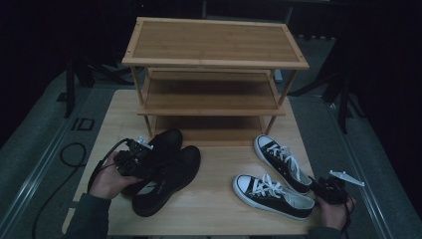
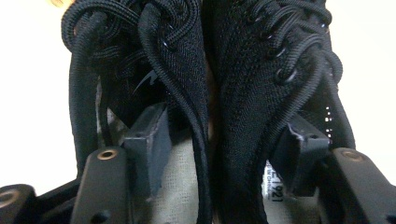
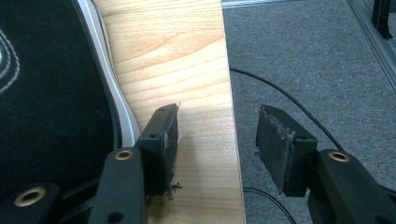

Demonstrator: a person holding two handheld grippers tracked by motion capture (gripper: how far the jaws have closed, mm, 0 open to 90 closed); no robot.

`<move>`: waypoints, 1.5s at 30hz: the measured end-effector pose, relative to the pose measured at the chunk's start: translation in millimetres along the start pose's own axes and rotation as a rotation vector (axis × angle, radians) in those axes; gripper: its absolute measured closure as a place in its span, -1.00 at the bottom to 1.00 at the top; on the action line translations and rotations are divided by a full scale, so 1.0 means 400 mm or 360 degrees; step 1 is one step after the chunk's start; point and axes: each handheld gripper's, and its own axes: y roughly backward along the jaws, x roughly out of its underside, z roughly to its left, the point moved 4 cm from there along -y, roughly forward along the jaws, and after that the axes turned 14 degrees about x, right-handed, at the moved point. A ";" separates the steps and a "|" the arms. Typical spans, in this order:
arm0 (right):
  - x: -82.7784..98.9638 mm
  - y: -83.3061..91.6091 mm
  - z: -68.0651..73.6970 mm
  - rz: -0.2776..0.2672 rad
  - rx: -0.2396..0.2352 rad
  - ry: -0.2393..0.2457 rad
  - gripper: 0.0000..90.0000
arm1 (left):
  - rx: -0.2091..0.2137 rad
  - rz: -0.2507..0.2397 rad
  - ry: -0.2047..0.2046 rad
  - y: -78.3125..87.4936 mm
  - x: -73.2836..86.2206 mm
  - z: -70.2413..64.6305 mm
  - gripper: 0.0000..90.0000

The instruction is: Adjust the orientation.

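Note:
Two black lace-up shoes lie side by side at the front left of the table, the far one (image 1: 166, 144) and the near one (image 1: 174, 177). My left gripper (image 1: 151, 159) reaches into them from the left. In the left gripper view one jaw stands inside each shoe opening, with the inner walls of the left shoe (image 2: 182, 70) and the right shoe (image 2: 261, 70) between the jaws of that gripper (image 2: 224, 140). A strip of insole shows beside the left pad, so the jaws stand open. My right gripper (image 1: 319, 186) (image 3: 217, 135) hovers open over the table's right edge, beside a black-and-white sneaker (image 3: 51, 93).
A three-tier bamboo rack (image 1: 214, 59) stands at the back of the wooden table (image 1: 219, 164). Two black-and-white sneakers (image 1: 281, 162) (image 1: 271, 196) lie at the front right. Grey carpet (image 3: 308, 60) with a black cable lies past the table's right edge.

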 end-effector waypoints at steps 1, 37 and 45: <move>0.000 0.000 0.000 0.0000 0.0000 0.0000 0.07 | 0.0000 0.0006 0.0001 -0.003 -0.001 0.000 -0.02; 0.000 0.000 0.000 0.0001 -0.0003 0.0001 0.08 | -0.0082 0.0230 0.0021 -0.052 -0.022 0.007 0.76; 0.000 0.000 0.000 0.0001 -0.0004 0.0000 0.08 | -0.0099 0.0240 0.0021 -0.051 -0.024 0.003 0.84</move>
